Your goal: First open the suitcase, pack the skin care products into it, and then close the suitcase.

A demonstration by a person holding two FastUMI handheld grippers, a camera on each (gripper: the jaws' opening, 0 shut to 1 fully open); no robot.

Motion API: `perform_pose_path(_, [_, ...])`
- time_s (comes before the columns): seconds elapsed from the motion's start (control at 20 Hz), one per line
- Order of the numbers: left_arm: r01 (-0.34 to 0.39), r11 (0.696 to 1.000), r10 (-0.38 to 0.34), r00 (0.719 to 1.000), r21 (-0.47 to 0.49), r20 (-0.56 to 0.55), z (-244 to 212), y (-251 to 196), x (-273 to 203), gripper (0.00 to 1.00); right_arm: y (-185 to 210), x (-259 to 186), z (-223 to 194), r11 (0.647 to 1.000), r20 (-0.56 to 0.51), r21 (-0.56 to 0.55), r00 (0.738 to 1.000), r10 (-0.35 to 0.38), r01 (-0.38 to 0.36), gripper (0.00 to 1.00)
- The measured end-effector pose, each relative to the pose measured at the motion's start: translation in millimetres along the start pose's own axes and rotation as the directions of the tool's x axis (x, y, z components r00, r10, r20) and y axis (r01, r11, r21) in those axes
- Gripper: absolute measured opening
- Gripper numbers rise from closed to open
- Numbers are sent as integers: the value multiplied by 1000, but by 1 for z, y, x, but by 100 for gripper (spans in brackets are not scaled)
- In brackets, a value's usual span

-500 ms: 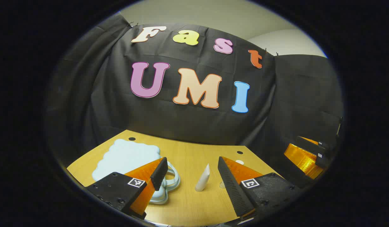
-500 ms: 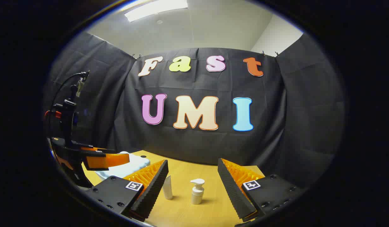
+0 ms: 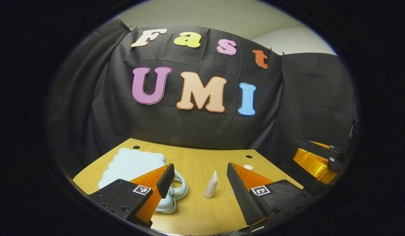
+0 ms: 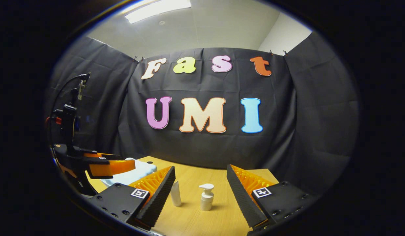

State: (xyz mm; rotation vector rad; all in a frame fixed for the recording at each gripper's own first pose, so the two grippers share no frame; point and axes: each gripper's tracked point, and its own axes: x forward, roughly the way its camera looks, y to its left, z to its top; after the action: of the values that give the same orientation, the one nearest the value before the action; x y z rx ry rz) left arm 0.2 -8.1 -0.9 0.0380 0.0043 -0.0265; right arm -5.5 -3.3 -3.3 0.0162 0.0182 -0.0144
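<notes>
Wooden table [image 3: 195, 157]: bare betw. items.
Pale-blue scallop-edged plastic suitcase [image 3: 133, 164]: far left, lid shut.
Left gripper [image 3: 199, 183]: jaws apart, empty.
Right gripper [image 4: 199, 193]: jaws apart, empty.
White pump bottle [image 4: 206, 196], white tube [image 3: 211, 185]: upright, near centre.
Risk: upright tube may tip if nudged.
Vs 0.5 s ago: views barely shifted; items unmoved.

On the table [image 4: 189, 223], the suitcase [image 3: 131, 164] lies closed to my left; the tube [image 4: 176, 194] stands just left of the pump bottle [image 4: 206, 197], both right of it.
</notes>
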Motion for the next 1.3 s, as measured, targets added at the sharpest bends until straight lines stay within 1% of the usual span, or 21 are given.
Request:
perform_pose_path(0.35, [10,1000,-10,1000,1,-22,-6,2,8,95,-2,0,-5,1000,-17,-13,1000,-13,12,99])
perform_pose_path(0.45, [16,1000,-16,1000,4,-16,-2,6,17,95,-3,1,-7,1000,-25,-15,1000,-18,18,99])
perform_pose_path(0.55, [25,1000,-25,999,-4,-39,-2,10,33,94,-5,2,-12,1000,-36,-16,999,-26,25,99])
perform_pose_path(0.7, [-14,999,10,997,-44,-80,2,29,65,95,-4,3,-18,999,-50,-19,998,-34,33,99])
perform_pose_path(0.8, [-21,994,5,989,-105,-148,-8,37,91,95,-4,3,-20,999,-53,-26,998,-37,36,100])
perform_pose_path(0.85, [-27,989,-2,980,-145,-197,-15,40,102,95,-4,3,-23,999,-56,-27,998,-39,37,99])
perform_pose_path(0.95, [-37,977,-28,954,-209,-299,-32,43,123,95,-6,5,-28,999,-62,-28,997,-45,43,99])
perform_pose_path(1.05, [-57,975,-28,928,-216,-371,-48,51,145,96,-8,6,-31,998,-71,-24,996,-54,52,99])
perform_pose_path(1.1, [-64,976,-30,909,-210,-416,-59,54,155,96,-10,8,-33,998,-76,-20,995,-57,56,99])
perform_pose_path(1.15, [-81,974,-29,881,-211,-472,-73,55,165,96,-12,9,-35,998,-80,-16,995,-62,61,99])
perform_pose_path(1.2, [-94,970,-41,845,-223,-534,-88,55,167,95,-15,11,-36,997,-82,-14,994,-70,69,100])
perform_pose_path(1.3, [-123,961,-55,791,-247,-609,-111,52,176,95,-25,14,-40,995,-89,-23,991,-95,94,99])
